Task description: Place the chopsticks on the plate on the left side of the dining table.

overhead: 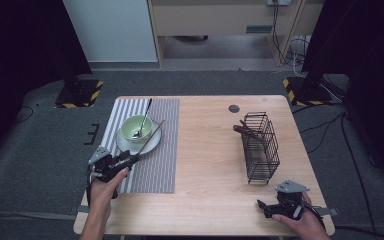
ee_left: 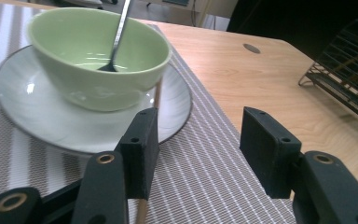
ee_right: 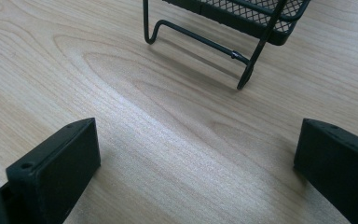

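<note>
High view: the left gripper [overhead: 130, 159] hovers at the striped placemat's [overhead: 155, 165] near edge, its fingers [ee_left: 140, 149] parted, a wooden chopstick [overhead: 150, 137] leaning on the plate [overhead: 152, 143] beside one finger. A spoon [overhead: 144, 120] stands in the green bowl [overhead: 130, 131]. The right gripper [overhead: 261, 206] rests open on the table [overhead: 210, 150] near the wire basket [overhead: 261, 145].

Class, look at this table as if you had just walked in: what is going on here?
A person holds a gripper in each hand at a wooden table. The left gripper is at a thin chopstick leaning on the plate under a green bowl that holds a spoon; its fingers stand apart, the stick beside one of them. The right gripper rests open near a wire basket holding more sticks.
</note>
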The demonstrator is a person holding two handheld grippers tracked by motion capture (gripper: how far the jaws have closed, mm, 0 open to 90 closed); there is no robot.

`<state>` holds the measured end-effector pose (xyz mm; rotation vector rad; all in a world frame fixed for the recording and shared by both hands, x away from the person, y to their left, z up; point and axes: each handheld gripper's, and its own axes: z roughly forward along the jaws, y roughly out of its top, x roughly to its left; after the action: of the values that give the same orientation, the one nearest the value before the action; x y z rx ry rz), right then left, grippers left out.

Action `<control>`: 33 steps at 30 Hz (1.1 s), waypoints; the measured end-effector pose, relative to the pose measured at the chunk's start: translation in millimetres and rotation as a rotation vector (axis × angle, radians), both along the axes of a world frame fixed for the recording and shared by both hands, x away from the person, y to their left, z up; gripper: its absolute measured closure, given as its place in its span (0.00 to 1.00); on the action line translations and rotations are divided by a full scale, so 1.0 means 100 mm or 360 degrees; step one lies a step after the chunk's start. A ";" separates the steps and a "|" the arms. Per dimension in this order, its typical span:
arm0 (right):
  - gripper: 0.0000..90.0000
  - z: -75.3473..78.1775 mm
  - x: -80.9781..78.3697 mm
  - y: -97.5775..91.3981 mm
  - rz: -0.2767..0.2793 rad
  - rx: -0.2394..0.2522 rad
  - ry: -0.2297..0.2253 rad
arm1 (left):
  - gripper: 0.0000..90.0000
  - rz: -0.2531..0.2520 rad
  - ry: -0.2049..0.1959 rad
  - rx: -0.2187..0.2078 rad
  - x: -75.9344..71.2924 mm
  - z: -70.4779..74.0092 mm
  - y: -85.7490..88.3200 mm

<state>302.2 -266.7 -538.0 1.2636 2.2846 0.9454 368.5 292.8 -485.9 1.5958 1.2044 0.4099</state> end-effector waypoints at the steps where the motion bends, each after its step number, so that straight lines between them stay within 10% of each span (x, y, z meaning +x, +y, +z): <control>1: 0.00 0.00 0.00 0.00 -0.0003 0.0002 0.0000 | 0.52 -0.0010 0.0002 0.0003 0.00 0.01 -0.03; 33: 0.00 0.00 0.01 -0.01 0.0006 0.0000 0.0000 | 0.46 -0.0361 0.0103 0.0112 0.55 0.38 -1.35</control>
<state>303.2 -267.4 -537.9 1.2593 2.2879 0.9469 423.8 157.7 -447.7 1.7957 1.0521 0.2586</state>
